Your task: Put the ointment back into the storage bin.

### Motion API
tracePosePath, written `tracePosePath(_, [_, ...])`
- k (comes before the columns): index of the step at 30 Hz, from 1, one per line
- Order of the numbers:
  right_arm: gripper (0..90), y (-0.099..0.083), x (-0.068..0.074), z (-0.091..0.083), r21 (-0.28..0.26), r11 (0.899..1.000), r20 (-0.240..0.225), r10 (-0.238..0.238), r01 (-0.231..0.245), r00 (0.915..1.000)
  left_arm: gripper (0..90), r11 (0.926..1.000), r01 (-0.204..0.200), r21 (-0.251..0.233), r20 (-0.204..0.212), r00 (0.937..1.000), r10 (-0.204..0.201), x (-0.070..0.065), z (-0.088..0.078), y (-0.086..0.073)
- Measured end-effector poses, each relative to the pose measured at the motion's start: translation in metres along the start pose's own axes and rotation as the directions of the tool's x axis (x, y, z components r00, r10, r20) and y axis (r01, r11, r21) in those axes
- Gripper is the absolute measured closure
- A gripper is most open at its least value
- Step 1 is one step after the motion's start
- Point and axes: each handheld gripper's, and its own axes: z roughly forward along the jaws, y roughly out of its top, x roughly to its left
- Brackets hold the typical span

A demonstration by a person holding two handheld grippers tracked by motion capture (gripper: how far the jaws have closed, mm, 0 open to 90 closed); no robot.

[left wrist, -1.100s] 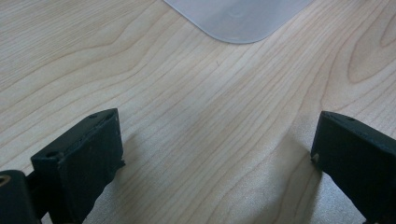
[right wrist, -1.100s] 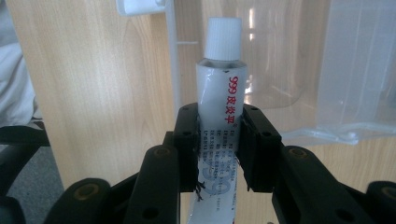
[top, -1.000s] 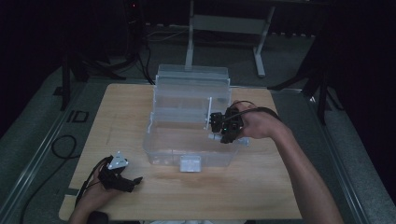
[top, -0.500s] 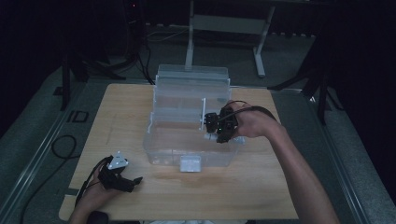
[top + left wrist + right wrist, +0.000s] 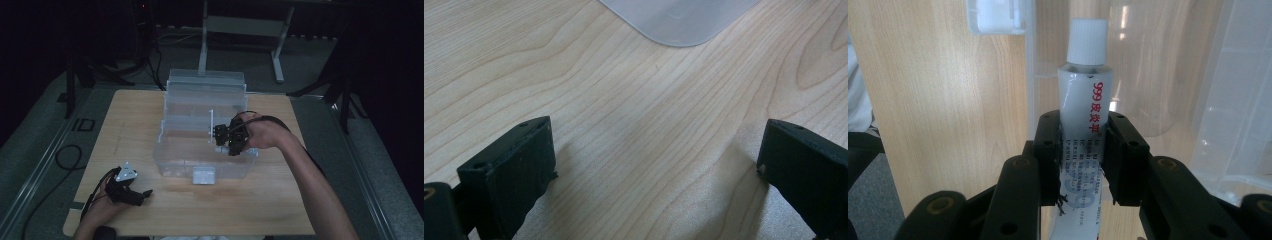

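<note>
— Two grippers, high view?
— Right gripper (image 5: 226, 142) over the clear plastic box (image 5: 205, 120); left gripper (image 5: 131, 191) on the table (image 5: 280, 210).
— Gripper views?
— Left jaws spread, empty. Right jaws pinch a white ointment tube (image 5: 1083, 100) inside the box.

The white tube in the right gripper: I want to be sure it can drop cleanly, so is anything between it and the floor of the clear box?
Nothing visible blocks it. The right gripper is shut on the white tube, cap forward, over the clear box, whose compartment below looks bare.
</note>
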Motion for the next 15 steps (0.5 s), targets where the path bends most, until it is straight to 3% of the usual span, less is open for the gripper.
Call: tracePosePath(15, [70.1,0.011,-0.003,0.013,0.016,1.0,-0.014,-0.004,0.004,0.9999,2.6,1.0,0.0,0.0,0.0,1.0,0.0,0.0,0.0,0.0])
